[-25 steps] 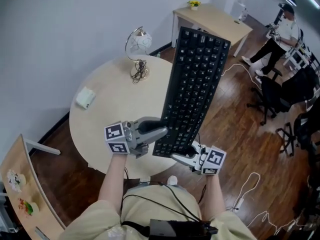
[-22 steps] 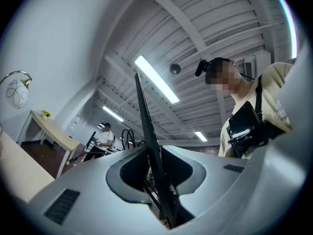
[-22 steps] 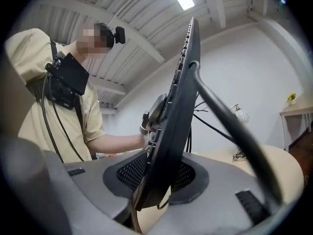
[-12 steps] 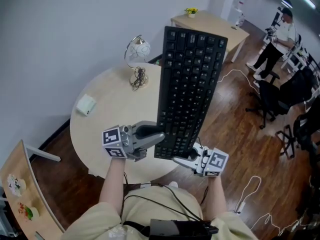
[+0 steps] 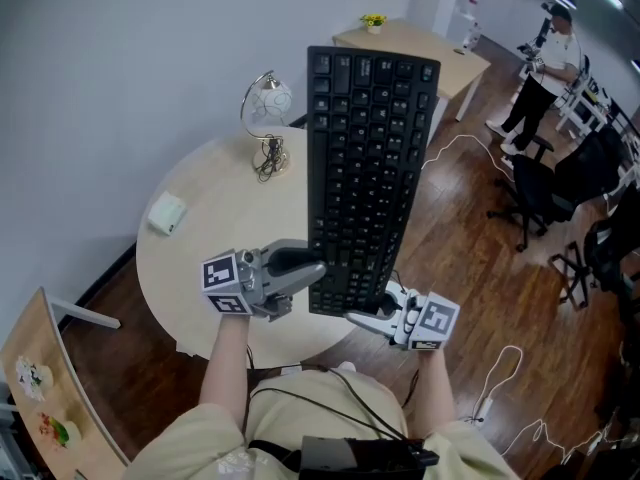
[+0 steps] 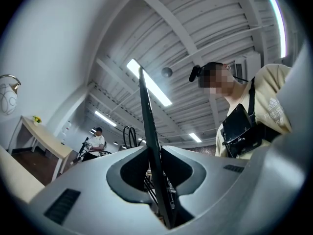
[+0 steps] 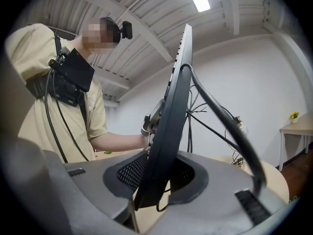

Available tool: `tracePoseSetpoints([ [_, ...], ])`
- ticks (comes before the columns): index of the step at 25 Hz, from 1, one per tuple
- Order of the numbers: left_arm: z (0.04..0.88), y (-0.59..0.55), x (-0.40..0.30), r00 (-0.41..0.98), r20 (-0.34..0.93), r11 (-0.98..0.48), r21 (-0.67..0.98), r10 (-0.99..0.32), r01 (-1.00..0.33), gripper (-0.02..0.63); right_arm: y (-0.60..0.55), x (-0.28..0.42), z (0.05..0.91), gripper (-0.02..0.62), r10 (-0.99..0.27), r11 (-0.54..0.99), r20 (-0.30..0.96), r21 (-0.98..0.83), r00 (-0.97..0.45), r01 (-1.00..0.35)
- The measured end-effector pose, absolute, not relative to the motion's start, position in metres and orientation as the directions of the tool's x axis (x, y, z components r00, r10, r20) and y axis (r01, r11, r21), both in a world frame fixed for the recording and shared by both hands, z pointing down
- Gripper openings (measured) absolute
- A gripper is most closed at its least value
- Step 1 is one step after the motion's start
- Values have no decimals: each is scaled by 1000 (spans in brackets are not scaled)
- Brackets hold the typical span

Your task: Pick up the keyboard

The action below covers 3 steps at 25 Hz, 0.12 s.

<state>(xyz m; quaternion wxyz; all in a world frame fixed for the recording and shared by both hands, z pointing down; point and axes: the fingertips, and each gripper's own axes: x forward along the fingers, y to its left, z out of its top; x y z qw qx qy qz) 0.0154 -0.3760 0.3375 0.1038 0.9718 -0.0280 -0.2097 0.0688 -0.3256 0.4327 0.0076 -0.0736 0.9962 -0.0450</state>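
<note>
A black keyboard (image 5: 368, 168) hangs in the air above the round table (image 5: 200, 258), its long side running away from me. My left gripper (image 5: 312, 273) is shut on its near left corner. My right gripper (image 5: 358, 315) is shut on its near right edge. In the left gripper view the keyboard (image 6: 149, 136) shows edge-on as a thin dark blade between the jaws of the left gripper (image 6: 159, 190). In the right gripper view the keyboard (image 7: 171, 116) stands edge-on in the right gripper (image 7: 151, 190), and its black cable (image 7: 220, 111) loops off its back.
On the table stand a white globe lamp (image 5: 264, 108) at the far side and a small white box (image 5: 166, 211) at the left. A wooden desk (image 5: 410, 48) stands beyond, office chairs (image 5: 545, 183) and a person (image 5: 535, 68) at the right, a shelf (image 5: 40, 388) at the lower left.
The keyboard has swung to the left at its far end and now points straighter away from me. Both grippers have kept their grip; the right one has risen slightly.
</note>
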Motion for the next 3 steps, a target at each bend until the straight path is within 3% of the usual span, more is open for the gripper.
tracePoseSetpoints([
  [3, 336, -378, 18, 907, -408, -976, 218, -102, -12, 71, -325, 72, 429, 135, -155, 983, -12, -96, -988, -153],
])
